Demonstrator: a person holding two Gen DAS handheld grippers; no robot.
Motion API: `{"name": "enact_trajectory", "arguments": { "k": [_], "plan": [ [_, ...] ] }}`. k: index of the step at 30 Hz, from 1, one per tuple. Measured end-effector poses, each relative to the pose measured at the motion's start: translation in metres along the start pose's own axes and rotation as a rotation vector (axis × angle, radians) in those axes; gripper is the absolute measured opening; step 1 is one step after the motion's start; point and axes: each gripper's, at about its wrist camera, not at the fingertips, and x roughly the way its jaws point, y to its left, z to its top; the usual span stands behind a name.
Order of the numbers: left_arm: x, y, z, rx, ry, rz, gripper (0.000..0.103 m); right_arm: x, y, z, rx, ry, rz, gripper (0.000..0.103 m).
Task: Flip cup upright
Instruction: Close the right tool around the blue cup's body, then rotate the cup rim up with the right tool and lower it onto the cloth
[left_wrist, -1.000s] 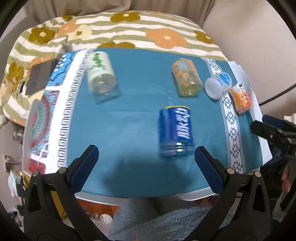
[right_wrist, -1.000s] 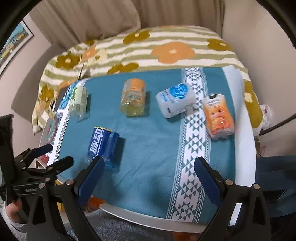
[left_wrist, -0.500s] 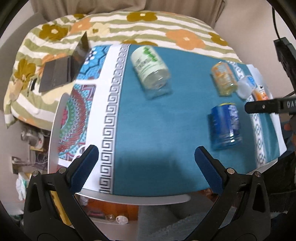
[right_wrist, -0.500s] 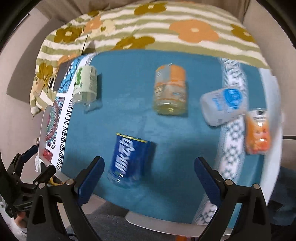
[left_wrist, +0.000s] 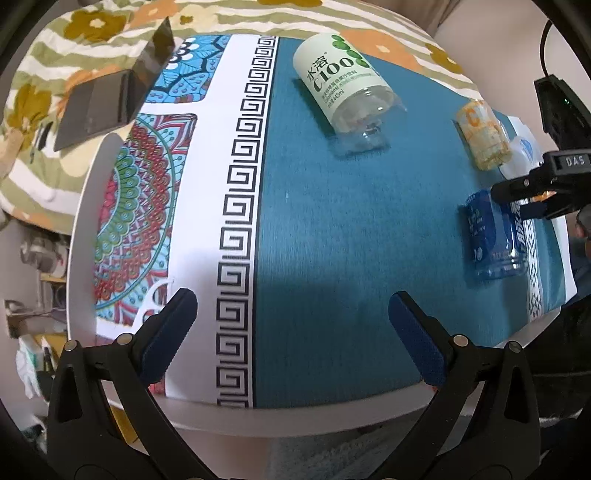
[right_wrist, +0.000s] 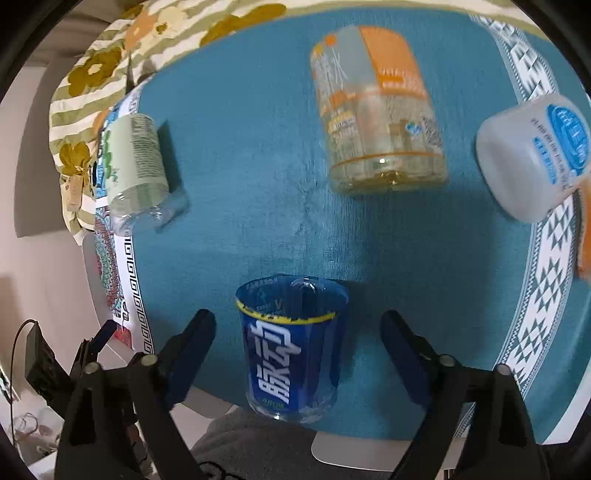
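Several cut-bottle cups lie on their sides on a teal tablecloth (right_wrist: 258, 221). The blue cup (right_wrist: 291, 350) lies between the open fingers of my right gripper (right_wrist: 299, 343), its open mouth pointing away; the fingers stand clear of it. It also shows at the right of the left wrist view (left_wrist: 493, 236), with the right gripper over it. A green-and-white cup (left_wrist: 343, 85) lies at the far side, ahead of my open, empty left gripper (left_wrist: 291, 325). An orange cup (right_wrist: 376, 114) and a white-blue cup (right_wrist: 535, 155) lie farther off.
A dark laptop-like object (left_wrist: 107, 99) lies on the flowered bedspread (left_wrist: 44, 55) beyond the table's left side. The patterned cloth border (left_wrist: 240, 221) runs along the left. The table's near edge (left_wrist: 295, 421) is just below my left gripper.
My right gripper has moved down and forward until the blue cup lies between its fingers. My left gripper has swung left and closer to the table, toward the green-and-white cup.
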Motion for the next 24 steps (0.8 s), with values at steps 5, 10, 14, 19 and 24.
{"name": "enact_trajectory", "arguments": {
  "k": [5,10,14,19,24],
  "plan": [
    [0.008,0.001,0.009,0.004,0.011,-0.017,0.103,0.009,-0.001,0.005,0.019,0.024,0.018,0.069],
    [0.011,0.000,0.015,0.018,0.016,-0.022,0.103,0.011,-0.005,0.006,0.035,0.025,0.045,0.057],
    [0.010,-0.002,0.019,0.028,0.014,-0.027,0.103,0.006,-0.002,0.004,0.009,0.000,0.037,0.056],
    [-0.001,-0.010,0.026,0.041,-0.006,-0.032,0.103,-0.019,0.006,-0.007,-0.031,-0.088,0.054,0.055],
    [-0.012,-0.013,0.032,0.033,-0.040,-0.039,0.103,-0.069,0.016,-0.044,-0.045,-0.414,0.032,0.055]
  ]
}}
